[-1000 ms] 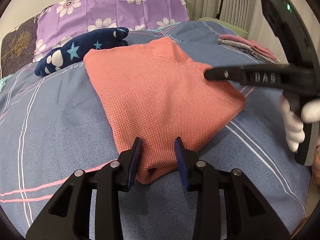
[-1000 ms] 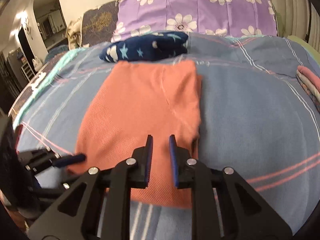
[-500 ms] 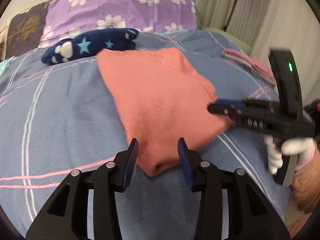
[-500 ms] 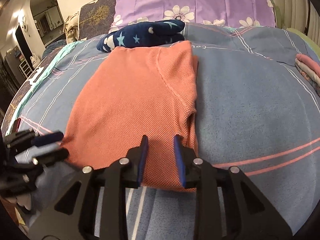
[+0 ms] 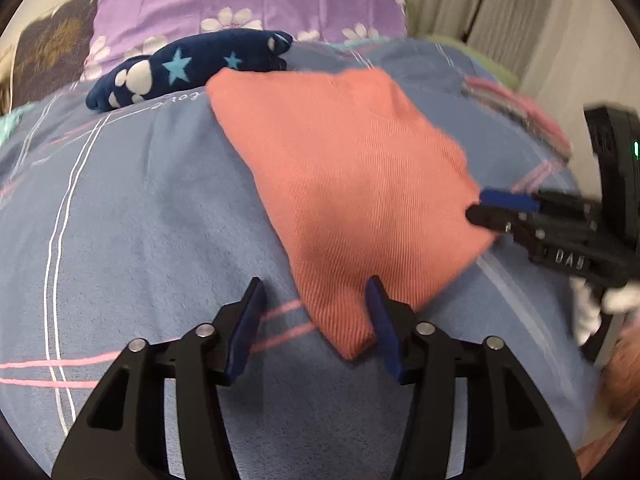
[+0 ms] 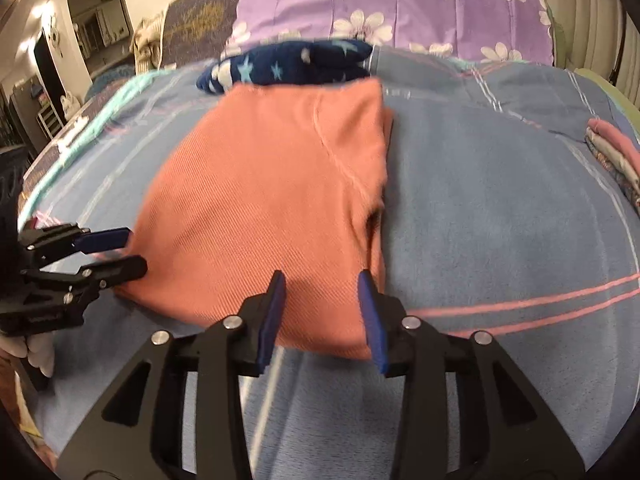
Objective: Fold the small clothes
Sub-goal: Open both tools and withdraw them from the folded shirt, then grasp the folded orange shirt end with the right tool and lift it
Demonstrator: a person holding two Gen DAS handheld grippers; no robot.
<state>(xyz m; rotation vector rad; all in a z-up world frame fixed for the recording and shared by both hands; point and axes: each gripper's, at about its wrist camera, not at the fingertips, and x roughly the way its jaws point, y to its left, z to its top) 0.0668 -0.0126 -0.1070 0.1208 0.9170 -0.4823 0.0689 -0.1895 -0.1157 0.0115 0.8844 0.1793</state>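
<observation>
Both grippers have drawn back and spread since a second ago: the left gripper (image 5: 316,324) stands open, the near-left corner of the salmon-orange knit garment (image 5: 352,200) between its fingers, ungripped; the right gripper (image 6: 322,316) stands open over the near hem. This garment lies folded flat on the blue striped bedspread (image 6: 500,220).

Risk: a pinch taking only the top layer would peel the fold apart.

Only the right wrist view shows the layered right edge; only the left shows the corner tip.
</observation>
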